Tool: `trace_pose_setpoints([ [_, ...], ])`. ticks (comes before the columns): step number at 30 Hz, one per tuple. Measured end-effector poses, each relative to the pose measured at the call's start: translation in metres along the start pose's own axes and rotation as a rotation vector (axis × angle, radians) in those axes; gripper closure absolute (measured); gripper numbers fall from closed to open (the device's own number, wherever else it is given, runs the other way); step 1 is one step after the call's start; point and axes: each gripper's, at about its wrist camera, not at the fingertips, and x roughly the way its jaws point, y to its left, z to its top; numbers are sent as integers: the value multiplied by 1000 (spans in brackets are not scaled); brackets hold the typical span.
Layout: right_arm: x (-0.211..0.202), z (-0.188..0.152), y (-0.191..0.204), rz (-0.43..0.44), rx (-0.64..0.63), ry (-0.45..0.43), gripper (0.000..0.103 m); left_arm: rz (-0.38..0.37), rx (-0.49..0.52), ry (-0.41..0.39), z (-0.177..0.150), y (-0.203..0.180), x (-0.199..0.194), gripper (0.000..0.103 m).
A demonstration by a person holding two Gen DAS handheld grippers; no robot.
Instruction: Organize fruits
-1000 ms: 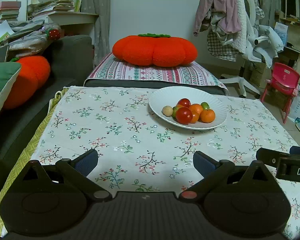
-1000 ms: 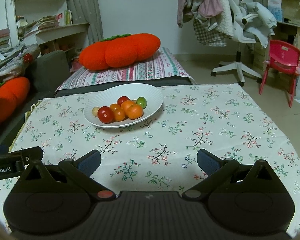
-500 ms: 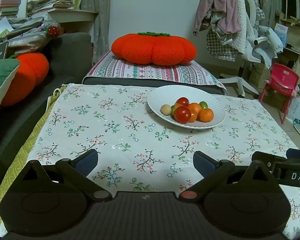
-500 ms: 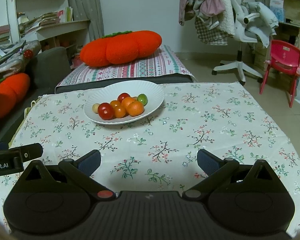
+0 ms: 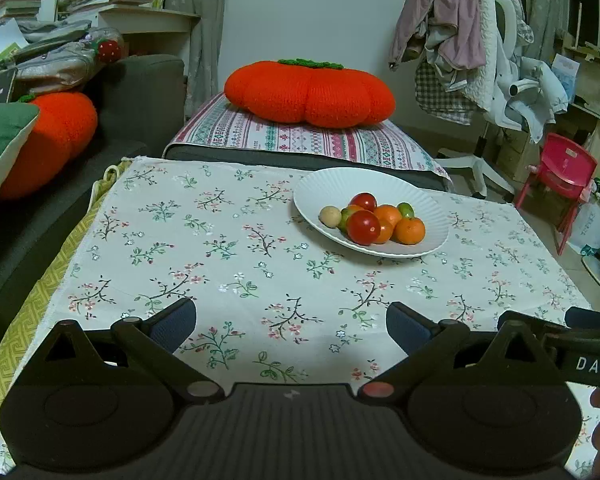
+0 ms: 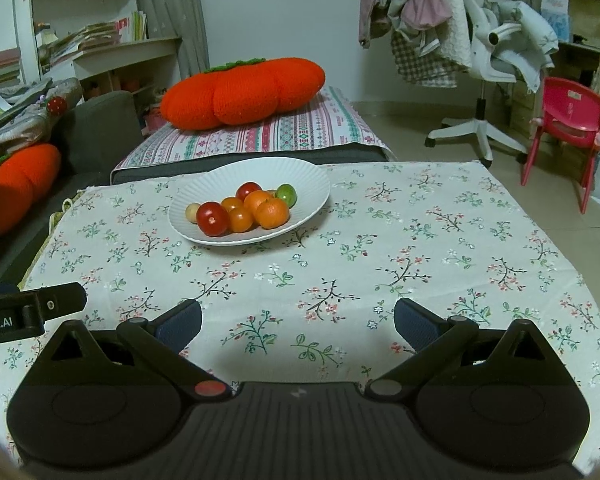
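Note:
A white ribbed plate (image 5: 332, 184) (image 6: 296, 176) stands on the flowered tablecloth at the far side of the table. Heaped in it are red tomatoes (image 5: 363, 227) (image 6: 212, 218), orange mandarins (image 5: 409, 230) (image 6: 273, 213), a green fruit (image 5: 405, 210) (image 6: 286, 194) and a small beige one (image 5: 330, 216) (image 6: 192, 212). My left gripper (image 5: 291, 326) hangs open over the near cloth, well short of the plate and left of it. My right gripper (image 6: 298, 322) is open too, near the front edge, with the plate ahead to its left. Nothing sits between either pair of fingers.
A striped bench with an orange pumpkin cushion (image 5: 310, 94) (image 6: 242, 92) lies behind the table. A dark sofa with a second orange cushion (image 5: 52, 136) runs along the left. An office chair draped in clothes (image 6: 440, 20) and a red child's chair (image 6: 564, 120) stand at the right.
Both grippers have drifted slightly back and upward, so the plate sits a little higher in the left view. Both stay open and the fruits have not moved.

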Motion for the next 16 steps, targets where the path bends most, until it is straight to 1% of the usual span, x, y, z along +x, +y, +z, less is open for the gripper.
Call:
trace_pose_setpoints([
  [4,-1,0,1,1,-4,2,0,-14,5,-7,0,-1,-1,16],
  [7,-1,0,2,2,-9,3,0,-32,25,-30,-1,-4,-3,16],
  [12,0,-1,3,2,-13,5,0,-18,68,-61,-1,-9,-6,16],
  [16,0,-1,3,2,-11,5,0,-11,61,-52,1,-9,-3,16],
])
